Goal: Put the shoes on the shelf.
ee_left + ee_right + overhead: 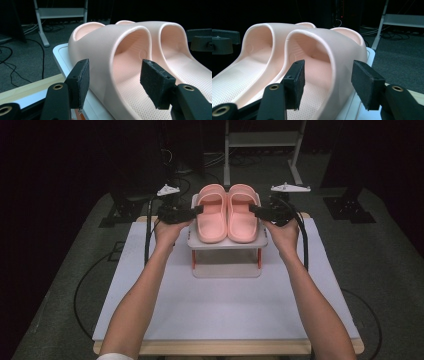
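Black foam-padded jaws of the left gripper [113,83] stand spread astride the outer wall of the left salmon-pink rubber slide sandal [212,217], pads clear of it. Likewise the right gripper [327,83] straddles the right matching sandal [243,215], jaws apart, not pinching. Both sandals lie side by side on a small white raised stand [227,244], long axes running away from the person, toes farthest. No writing is legible.
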The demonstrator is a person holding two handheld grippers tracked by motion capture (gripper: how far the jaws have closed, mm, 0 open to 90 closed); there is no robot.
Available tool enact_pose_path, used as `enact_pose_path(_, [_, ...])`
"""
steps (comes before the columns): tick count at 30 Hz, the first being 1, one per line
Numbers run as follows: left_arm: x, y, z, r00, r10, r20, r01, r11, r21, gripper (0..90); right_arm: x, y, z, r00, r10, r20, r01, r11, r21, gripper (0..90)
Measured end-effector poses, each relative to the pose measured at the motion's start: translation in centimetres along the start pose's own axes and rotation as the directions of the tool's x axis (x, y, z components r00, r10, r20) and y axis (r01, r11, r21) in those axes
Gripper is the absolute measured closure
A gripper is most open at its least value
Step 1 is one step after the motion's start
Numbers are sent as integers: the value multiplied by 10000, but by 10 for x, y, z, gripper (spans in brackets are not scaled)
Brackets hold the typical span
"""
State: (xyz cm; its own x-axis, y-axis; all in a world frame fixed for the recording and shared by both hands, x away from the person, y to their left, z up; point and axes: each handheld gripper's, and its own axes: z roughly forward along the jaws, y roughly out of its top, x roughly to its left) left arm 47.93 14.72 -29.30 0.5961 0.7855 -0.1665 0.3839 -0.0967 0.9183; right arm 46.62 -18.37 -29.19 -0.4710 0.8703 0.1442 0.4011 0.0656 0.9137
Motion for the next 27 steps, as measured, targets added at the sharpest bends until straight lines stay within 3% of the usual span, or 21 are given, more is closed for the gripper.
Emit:
enact_pose_path(17, [-4,-10,-12,9999,72,145,-71,9999,-126,383,2,-13,-10,9999,23,-140,-24,10000,-55,416])
enact_pose_path(27, [-9,-15,-19,9990,354,278,-350,9993,-157,372,-2,-19,-20,9998,101,-195,-102,9999,-60,394])
